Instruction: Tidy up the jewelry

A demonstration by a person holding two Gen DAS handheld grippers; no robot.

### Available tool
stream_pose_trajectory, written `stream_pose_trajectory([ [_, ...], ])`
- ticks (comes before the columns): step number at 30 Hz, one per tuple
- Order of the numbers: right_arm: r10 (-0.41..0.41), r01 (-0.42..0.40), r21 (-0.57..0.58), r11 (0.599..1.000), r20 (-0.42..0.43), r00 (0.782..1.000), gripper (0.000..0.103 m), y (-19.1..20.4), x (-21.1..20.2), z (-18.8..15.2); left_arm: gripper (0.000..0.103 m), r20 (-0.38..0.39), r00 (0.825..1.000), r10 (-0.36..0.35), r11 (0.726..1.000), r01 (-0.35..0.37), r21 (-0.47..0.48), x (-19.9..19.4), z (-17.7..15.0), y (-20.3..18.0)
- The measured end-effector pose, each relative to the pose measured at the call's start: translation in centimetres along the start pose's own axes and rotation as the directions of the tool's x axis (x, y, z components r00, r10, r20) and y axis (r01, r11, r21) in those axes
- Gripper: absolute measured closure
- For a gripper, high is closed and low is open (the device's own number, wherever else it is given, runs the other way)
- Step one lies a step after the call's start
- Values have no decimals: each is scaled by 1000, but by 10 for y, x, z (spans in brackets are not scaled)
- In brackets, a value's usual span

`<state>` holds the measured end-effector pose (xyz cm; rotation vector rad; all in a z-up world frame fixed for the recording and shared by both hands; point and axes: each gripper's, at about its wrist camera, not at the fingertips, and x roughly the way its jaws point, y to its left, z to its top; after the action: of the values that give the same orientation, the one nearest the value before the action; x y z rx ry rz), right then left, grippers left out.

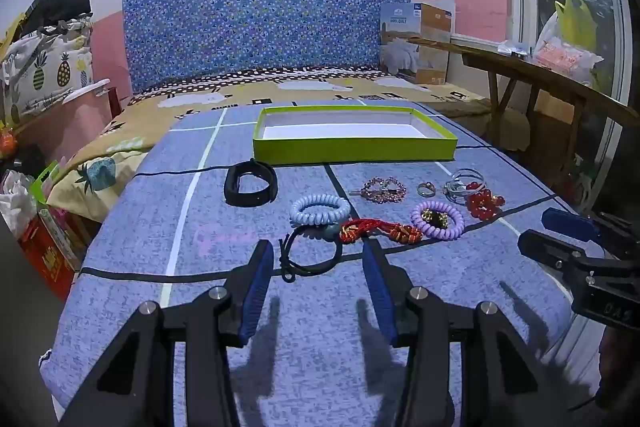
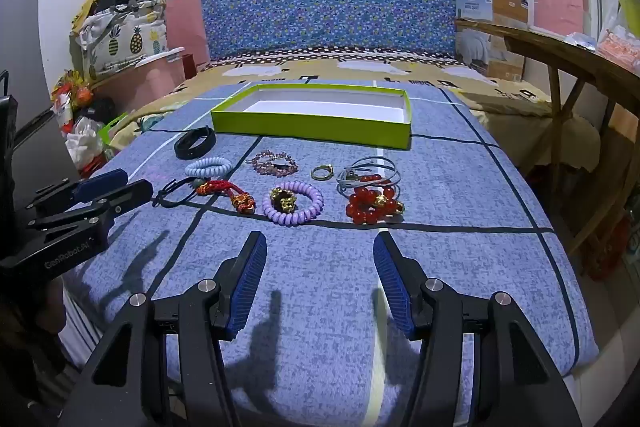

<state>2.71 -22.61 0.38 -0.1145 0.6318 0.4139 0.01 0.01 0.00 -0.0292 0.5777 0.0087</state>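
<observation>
Left wrist view: the left gripper sits at 6 o'clock with its blue-padded jaws spread wide and nothing between them, hovering over a blue bedspread. Just beyond its tips lies a black cord loop. At 12 o'clock from that is a pale blue coil bracelet, with a red braided cord at 3 o'clock of the loop. Farther right lie a purple coil bracelet and a red bead bracelet. An empty green tray rests at 12 o'clock, beyond all the jewelry. The right gripper enters from 3 o'clock.

Right wrist view: the right gripper is also wide open and holds nothing. The purple coil bracelet lies at 11 o'clock of its tips, the red bead bracelet at 1 o'clock, and the green tray at 12 o'clock.
</observation>
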Motion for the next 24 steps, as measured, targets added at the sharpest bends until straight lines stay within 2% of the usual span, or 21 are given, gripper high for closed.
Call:
stream_pose_trajectory([
  [24, 0, 0, -1, 1000, -2, 1000, 47, 1, 0, 1, 54, -8, 1000, -12, 1000, 12, -23, -1, 1, 2],
])
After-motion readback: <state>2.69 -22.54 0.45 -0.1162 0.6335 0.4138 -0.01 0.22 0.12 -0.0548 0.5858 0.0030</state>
